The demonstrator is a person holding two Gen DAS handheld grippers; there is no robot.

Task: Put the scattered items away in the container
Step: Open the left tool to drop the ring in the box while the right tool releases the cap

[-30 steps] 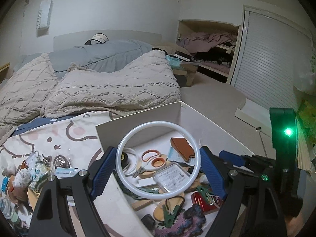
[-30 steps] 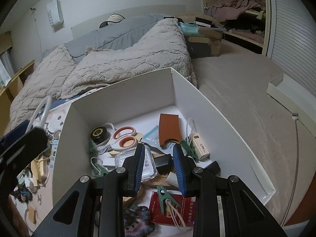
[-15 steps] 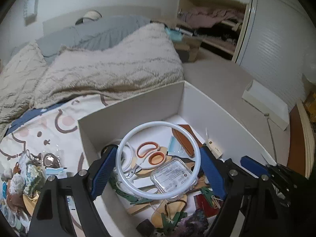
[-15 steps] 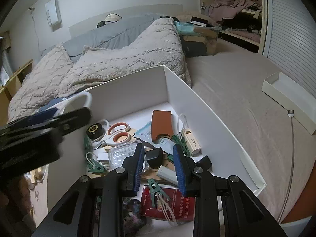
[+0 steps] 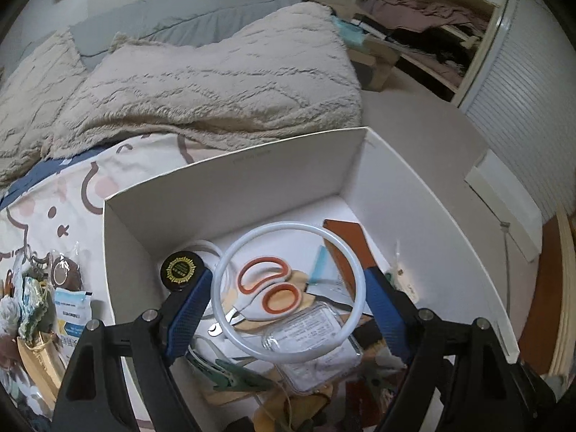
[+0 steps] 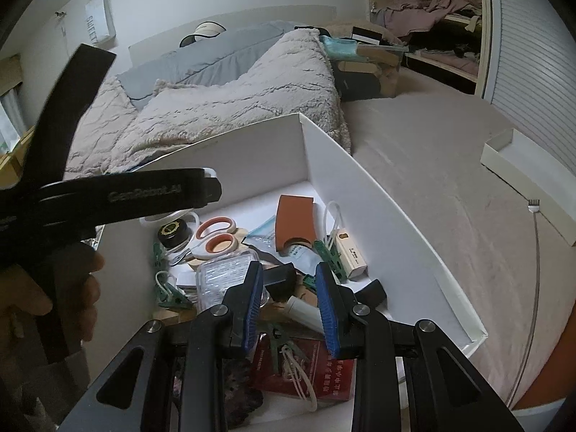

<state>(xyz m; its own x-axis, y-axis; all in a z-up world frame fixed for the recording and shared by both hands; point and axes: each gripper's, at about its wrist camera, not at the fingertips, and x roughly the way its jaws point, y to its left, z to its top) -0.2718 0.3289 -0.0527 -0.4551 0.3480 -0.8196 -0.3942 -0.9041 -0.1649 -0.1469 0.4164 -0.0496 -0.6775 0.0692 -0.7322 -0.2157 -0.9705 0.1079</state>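
Left tool (image 5: pixel 288 306) opening around white ring (image 5: pixel 230 309); right view hides ring.

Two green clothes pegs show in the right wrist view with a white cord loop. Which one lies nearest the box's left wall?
The green clothes peg below the black round tin, beside the white cardboard box's left wall. The other corded peg lies on the red booklet, under the right gripper.

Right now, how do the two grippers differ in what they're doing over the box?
The left gripper is spread wide with the white ring between its fingers, and its jaws are opening; the right gripper is narrow, with no item seen clamped between its pads. The left sits over the orange-handled scissors; the right sits nearer the box's front, above the red booklet. Both have blue pads and point down into the box.
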